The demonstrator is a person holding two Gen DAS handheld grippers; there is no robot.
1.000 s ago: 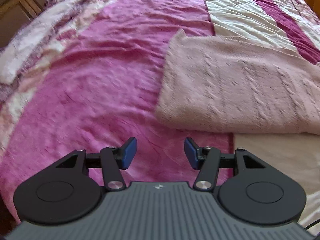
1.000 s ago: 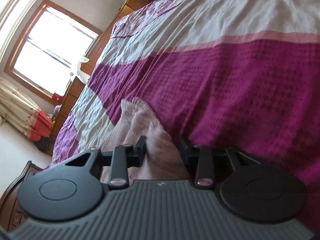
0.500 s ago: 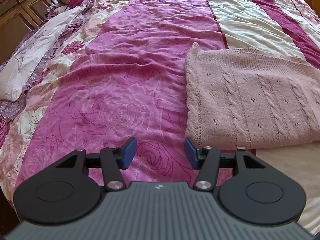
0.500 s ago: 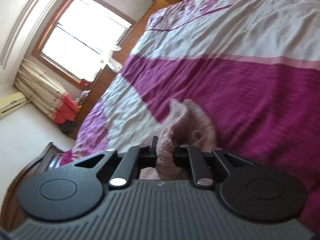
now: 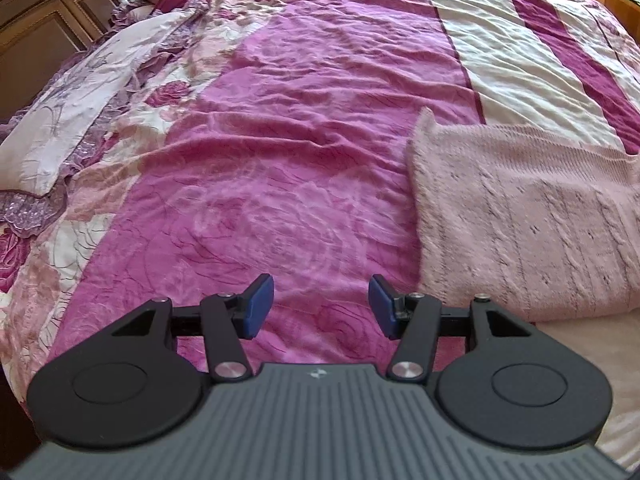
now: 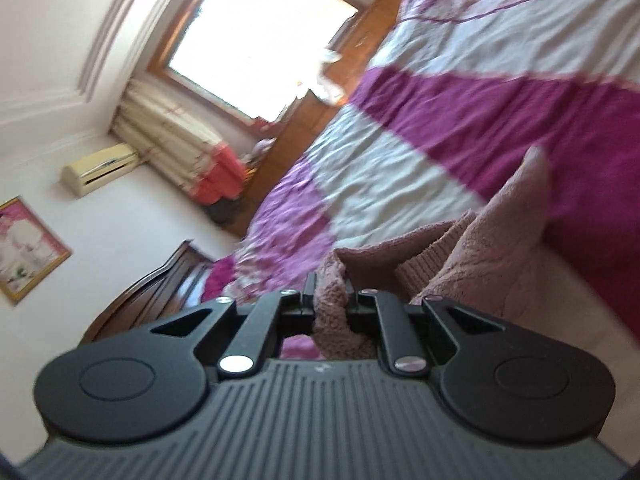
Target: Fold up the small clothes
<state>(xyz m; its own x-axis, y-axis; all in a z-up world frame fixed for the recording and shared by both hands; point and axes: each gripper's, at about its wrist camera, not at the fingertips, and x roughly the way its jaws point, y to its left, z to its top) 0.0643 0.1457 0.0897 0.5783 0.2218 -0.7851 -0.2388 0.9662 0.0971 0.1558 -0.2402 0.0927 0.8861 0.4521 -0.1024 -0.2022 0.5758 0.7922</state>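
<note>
Plainly the fold is underway rather than finished: the right gripper [image 6: 330, 306] has its jaws clamped on a bunched edge of the pink knitted garment [image 6: 492, 252], and the cloth rises off the bed [image 6: 400, 168] from the jaws, trailing ahead and to their right in a loose, doubled-over drape. In the left wrist view the same garment [image 5: 528, 216] lies mostly flat on the bedspread, ahead and to the right of the left gripper [image 5: 320, 306], whose blue-padded jaws stand wide apart with nothing between them, hovering over bare pink cover just beside the garment's near corner. I judge that the lifted edge has yet to be carried across and laid down, and the left side is untouched.
</note>
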